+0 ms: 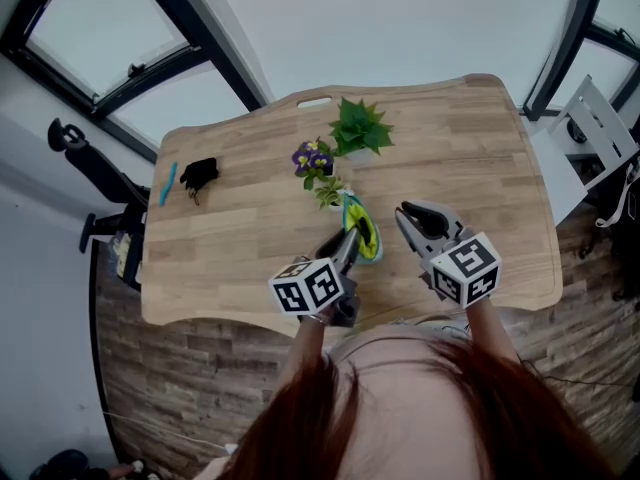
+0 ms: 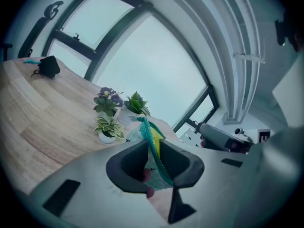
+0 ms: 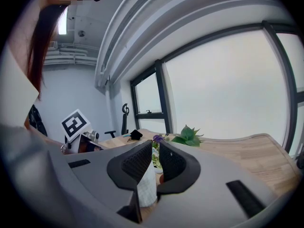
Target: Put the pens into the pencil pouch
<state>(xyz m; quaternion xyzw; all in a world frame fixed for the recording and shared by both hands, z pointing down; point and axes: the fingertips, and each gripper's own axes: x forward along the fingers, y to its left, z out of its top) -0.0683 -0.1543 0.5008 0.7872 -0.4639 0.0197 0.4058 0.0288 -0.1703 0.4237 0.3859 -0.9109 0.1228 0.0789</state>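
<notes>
The pencil pouch (image 1: 362, 230) stands on edge over the near middle of the wooden table (image 1: 470, 168), just in front of a small striped-leaf plant (image 1: 330, 193). It is grasped by the left gripper (image 1: 345, 250). In the left gripper view its jaws sit close together with the pouch's pale fabric and teal zipper edge filling the gap, and the upper end of the pouch rises past the jaw tips. The mouth is parted enough to show a yellow lining, but I cannot tell whether any pen lies inside. Two small pinkish round bits show low against the fabric between the jaws, too unclear to name. The right gripper (image 1: 408, 216) hovers just right of the pouch, apart from it and pointing toward the plants. Its jaws are released, with a narrow gap between them. Through that gap the right gripper view shows leaves and, lower down, a rounded white thing that may be a pot. One teal pen (image 1: 167, 183) lies out of the pouch, far off at the table's left edge, just beside a small black object (image 1: 200, 174). Behind the striped plant stand a purple-flowered plant (image 1: 313, 158) and a green spiky plant (image 1: 360, 126). The left gripper view shows the striped plant growing from a white pot (image 2: 107, 137).
</notes>
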